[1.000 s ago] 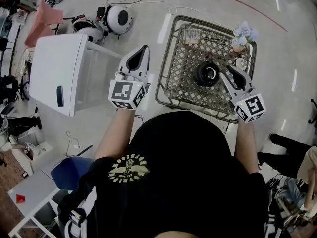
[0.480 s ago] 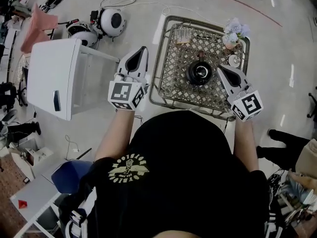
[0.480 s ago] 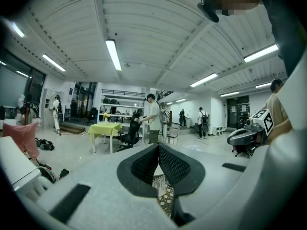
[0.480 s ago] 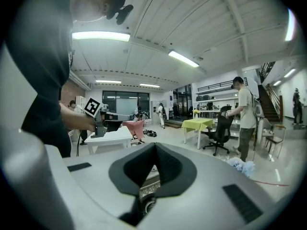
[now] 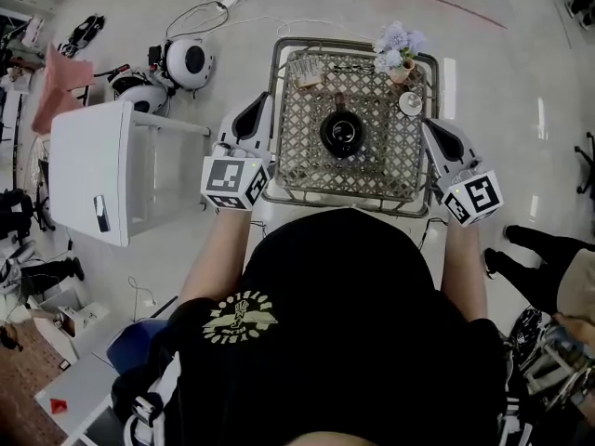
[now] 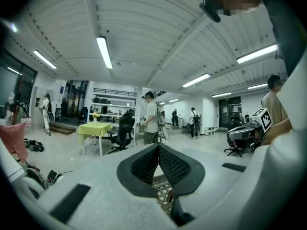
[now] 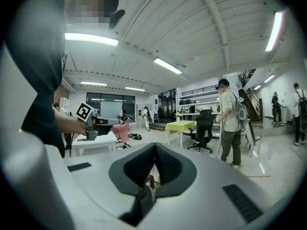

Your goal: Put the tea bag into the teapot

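The black teapot (image 5: 341, 133), lid off, stands in the middle of a wire lattice table (image 5: 296, 161). At the table's far left corner is a small holder (image 5: 304, 71) with what look like tea bags. My left gripper (image 5: 265, 100) hangs at the table's left edge, jaws shut and empty; in the left gripper view (image 6: 158, 146) its pads meet at the tip. At the table's right edge my right gripper (image 5: 429, 124) is also shut, with nothing held between its pads (image 7: 154, 145). Both point away from me, nearly level.
A pot of pale flowers (image 5: 395, 45) and a small white cup (image 5: 410, 103) sit at the table's far right. A white side table (image 5: 102, 170) stands to the left, with round white devices (image 5: 191, 61) and cables on the floor behind it.
My right gripper has drawn away from beside the teapot to the table's right edge. The left gripper now sits against the table's left edge. The table has shifted left in view.
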{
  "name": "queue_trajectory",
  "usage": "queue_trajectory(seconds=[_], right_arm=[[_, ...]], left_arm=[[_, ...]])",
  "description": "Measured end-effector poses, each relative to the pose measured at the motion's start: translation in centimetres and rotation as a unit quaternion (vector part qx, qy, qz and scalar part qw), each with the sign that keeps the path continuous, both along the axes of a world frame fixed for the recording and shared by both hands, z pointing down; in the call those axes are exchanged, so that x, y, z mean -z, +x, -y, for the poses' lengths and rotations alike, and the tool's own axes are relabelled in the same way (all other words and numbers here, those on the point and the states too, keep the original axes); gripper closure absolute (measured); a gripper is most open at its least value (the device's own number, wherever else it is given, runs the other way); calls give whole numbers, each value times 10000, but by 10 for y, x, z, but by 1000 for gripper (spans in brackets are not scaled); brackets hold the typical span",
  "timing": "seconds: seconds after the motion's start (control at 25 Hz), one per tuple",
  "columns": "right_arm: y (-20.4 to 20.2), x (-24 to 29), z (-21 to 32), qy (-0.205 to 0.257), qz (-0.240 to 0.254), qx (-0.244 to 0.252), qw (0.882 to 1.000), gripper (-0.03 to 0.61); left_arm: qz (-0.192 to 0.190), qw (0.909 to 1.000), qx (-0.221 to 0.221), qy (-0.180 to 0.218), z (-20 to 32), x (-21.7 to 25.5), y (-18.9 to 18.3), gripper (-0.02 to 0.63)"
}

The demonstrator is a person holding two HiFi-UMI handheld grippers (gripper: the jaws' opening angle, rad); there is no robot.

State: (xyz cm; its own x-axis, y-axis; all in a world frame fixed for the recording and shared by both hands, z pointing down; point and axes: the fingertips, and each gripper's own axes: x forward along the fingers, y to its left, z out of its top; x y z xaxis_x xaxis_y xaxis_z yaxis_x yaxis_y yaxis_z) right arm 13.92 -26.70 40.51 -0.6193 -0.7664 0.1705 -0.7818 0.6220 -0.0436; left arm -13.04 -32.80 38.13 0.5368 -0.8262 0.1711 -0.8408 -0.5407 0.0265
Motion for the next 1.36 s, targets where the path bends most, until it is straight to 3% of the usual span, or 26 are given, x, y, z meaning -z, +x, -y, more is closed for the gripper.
queue_trajectory(seconds=[0.28, 0.56, 1.08, 1.36], right_arm=[[87, 9, -24, 87, 83, -514, 9986, 569], [123, 7, -39, 79, 99, -493, 9987, 569], [124, -4, -35, 40, 337, 340, 9988, 569], [121, -5, -18, 153, 402, 527, 9977, 569]], left_arm=[[3, 9993, -346, 128, -9, 12, 69, 618], [92, 9995, -269, 159, -18, 18, 105, 618], [369, 9981, 474, 95, -58, 18, 100, 618], [551, 9959, 707, 118, -69, 18, 82, 618]])
